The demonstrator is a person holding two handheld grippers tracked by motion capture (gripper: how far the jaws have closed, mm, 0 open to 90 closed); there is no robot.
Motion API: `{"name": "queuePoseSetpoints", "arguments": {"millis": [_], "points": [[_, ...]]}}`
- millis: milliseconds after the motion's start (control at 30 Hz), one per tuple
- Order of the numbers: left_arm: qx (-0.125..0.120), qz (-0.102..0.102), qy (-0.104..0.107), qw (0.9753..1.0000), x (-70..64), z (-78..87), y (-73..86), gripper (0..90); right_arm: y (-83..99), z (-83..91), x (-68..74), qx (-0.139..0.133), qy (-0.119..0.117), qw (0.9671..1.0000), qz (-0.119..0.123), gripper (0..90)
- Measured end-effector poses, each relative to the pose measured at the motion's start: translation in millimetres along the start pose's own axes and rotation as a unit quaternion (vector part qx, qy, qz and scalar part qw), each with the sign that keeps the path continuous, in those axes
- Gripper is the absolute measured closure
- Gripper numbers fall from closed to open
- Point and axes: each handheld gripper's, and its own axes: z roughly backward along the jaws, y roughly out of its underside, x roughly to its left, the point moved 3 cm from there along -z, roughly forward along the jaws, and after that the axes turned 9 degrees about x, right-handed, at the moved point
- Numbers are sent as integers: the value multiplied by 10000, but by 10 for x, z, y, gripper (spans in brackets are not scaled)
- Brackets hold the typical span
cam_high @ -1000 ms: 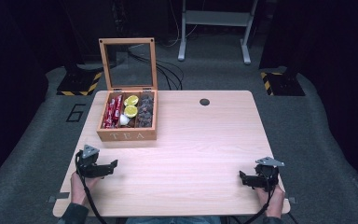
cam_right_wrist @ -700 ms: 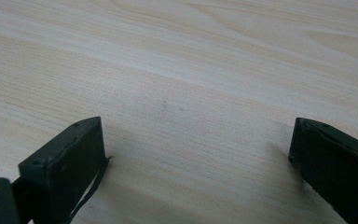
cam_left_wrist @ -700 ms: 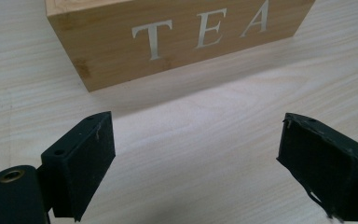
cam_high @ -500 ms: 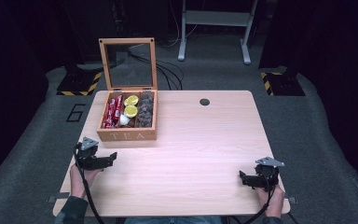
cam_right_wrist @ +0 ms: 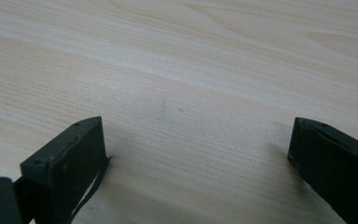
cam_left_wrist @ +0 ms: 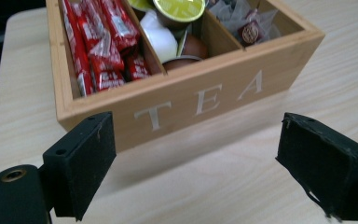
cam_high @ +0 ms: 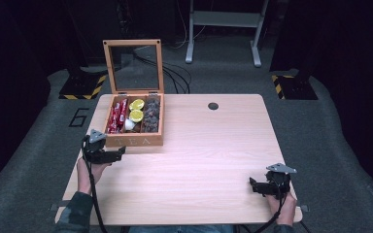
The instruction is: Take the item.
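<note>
Two hand-held grippers are in play. Right hand-held gripper rests low at the near right corner of the table, jaws spread and empty, apparently parked. Left hand-held gripper sits just short of the tea box, jaws spread wide, nothing between them, aimed at the lettered front wall (likely lining up to reach the box). Forearm enters from the near edge, wrist level. Box stands at the table's far left, lid raised upright, its red packets in the left compartment.
</note>
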Motion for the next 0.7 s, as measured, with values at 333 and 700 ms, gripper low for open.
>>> {"name": "queuePoseSetpoints", "arguments": {"millis": [333,700], "points": [[-108,-60,-8,9999,11,-65,-246,92,0,-1,0,-29,22,10000,-20,40],[-133,-77,-36,9999,8,-224,-546,95,-1,-1,-1,-43,24,10000,-27,44]]}}
